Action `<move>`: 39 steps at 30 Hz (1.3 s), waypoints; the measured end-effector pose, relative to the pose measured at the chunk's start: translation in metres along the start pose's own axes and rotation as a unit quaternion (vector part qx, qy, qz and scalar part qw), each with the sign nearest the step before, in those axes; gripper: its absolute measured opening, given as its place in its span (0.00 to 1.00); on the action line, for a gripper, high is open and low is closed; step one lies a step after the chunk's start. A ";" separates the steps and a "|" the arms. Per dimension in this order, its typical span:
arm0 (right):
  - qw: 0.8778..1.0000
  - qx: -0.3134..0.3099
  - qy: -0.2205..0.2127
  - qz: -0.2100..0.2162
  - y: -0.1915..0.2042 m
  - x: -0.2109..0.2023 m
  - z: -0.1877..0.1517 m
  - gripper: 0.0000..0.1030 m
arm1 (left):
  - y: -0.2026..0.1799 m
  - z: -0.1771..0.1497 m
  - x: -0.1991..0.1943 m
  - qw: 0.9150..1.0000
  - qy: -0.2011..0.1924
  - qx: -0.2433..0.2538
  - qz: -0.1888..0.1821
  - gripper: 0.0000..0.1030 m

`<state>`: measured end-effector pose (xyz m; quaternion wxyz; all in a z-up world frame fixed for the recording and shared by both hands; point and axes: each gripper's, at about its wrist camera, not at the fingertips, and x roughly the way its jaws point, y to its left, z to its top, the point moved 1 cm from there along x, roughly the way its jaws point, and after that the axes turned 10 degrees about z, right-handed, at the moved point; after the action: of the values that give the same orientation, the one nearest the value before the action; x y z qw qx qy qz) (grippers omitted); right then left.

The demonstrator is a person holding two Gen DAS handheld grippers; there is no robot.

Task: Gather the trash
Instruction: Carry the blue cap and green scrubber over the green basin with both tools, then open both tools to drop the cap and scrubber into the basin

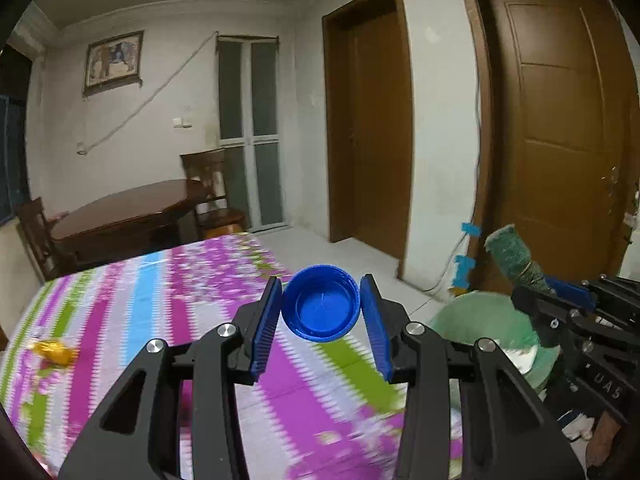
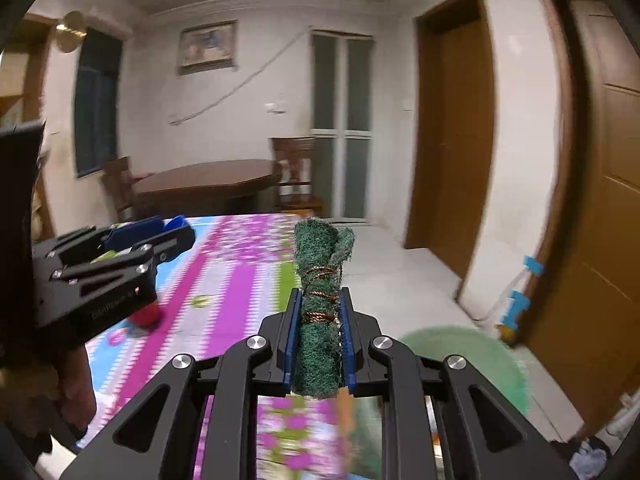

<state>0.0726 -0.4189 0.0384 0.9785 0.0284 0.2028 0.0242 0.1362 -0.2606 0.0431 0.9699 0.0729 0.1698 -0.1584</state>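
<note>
My left gripper is shut on a blue bottle cap, whose hollow side faces the camera, above the striped tablecloth. A rolled green scouring pad tied with copper wire stands upright between the pads of my right gripper, which is shut on it. In the left wrist view the same green scouring pad and right gripper show at the right, over a green bin. The left gripper appears at the left of the right wrist view. A gold wrapper lies on the cloth at the left.
The table wears a pink, blue and green striped cloth. The green bin stands on the floor past the table's right edge. A red object lies on the cloth. Behind are a dark wooden table, chairs and brown doors.
</note>
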 end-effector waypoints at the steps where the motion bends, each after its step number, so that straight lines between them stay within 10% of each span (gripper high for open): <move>1: 1.000 0.005 0.000 -0.012 -0.013 -0.004 0.001 0.18 | -0.012 0.001 0.004 1.000 0.002 0.002 -0.008 0.38; 19: 0.991 0.084 0.062 -0.079 -0.176 -0.014 -0.037 0.18 | -0.148 -0.006 0.062 0.995 0.052 0.043 -0.072 0.38; 39: 0.975 0.139 0.161 -0.061 -0.215 0.060 -0.071 0.18 | -0.196 -0.041 0.115 0.979 0.174 0.086 -0.066 0.38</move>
<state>0.1068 -0.6262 -0.0643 0.9192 0.1473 0.3603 -0.0595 0.1608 -0.4689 -0.0528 0.9031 0.1711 0.3262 -0.2209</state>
